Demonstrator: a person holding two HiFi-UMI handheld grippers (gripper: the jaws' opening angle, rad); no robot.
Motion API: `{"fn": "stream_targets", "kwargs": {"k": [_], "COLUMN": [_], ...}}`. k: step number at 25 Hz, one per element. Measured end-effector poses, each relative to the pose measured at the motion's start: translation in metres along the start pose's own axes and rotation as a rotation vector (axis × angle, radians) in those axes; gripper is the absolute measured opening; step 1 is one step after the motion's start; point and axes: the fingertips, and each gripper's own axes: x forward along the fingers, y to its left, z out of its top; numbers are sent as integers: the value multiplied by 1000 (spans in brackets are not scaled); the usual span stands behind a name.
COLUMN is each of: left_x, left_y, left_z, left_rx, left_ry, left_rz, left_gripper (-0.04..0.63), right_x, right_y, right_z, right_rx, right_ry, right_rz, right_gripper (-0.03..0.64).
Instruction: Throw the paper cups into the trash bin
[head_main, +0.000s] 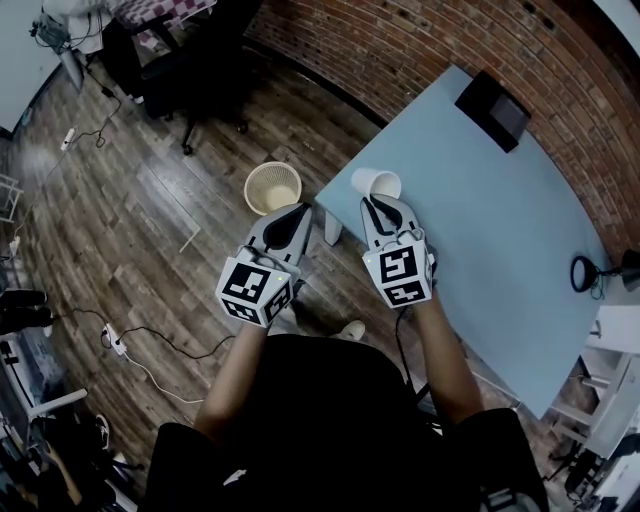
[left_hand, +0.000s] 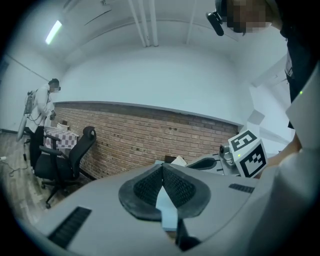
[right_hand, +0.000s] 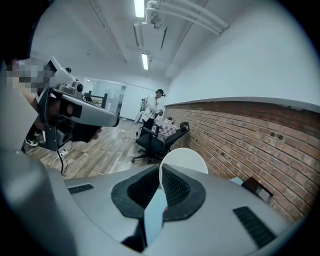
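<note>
Your right gripper (head_main: 383, 205) clamps thin wall of white paper cup (head_main: 380, 184): firm pinch for carry from pale blue table (head_main: 480, 230) to round beige trash bin (head_main: 248, 190). Your left gripper (head_main: 292, 222): fingers together, empty.

Loft-style office workspace: an exposed-brick wall (head_main: 420, 50) runs behind a pale blue tabletop (head_main: 500, 230), above a dark wood-plank floor (head_main: 150, 200). A black swivel office chair (left_hand: 75, 150) stands beside a table with a checkered cloth (left_hand: 62, 137). A power strip (head_main: 115, 340) and its cable trail across the boards. Strip lights (right_hand: 145, 61) and exposed pipes (right_hand: 185, 15) line the white ceiling. A wicker trash bin (head_main: 272, 187) sits on the floor.
</note>
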Motion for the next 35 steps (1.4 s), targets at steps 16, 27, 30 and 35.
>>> {"fn": "stream_targets", "kwargs": {"k": [16,27,30,35], "left_x": [-13,-58,-70,-90], "left_y": [118,214,236,271], "left_z": [34,37,34,29], "left_rx": [38,-7,-21,-41], "left_ry": [-15,-24,-21,-19], "left_rz": [11,72,81,97], "left_gripper": [9,9,9,9], "right_x": [89,150,164,189], "right_y": [49,106,120,134], "right_z": [102,161,171,181], "right_rx": [178,207,204,207], "right_ry": [-141,-162,-154,-126], "right_rz": [48,113,120,104], "right_gripper": [20,20,20,20]}}
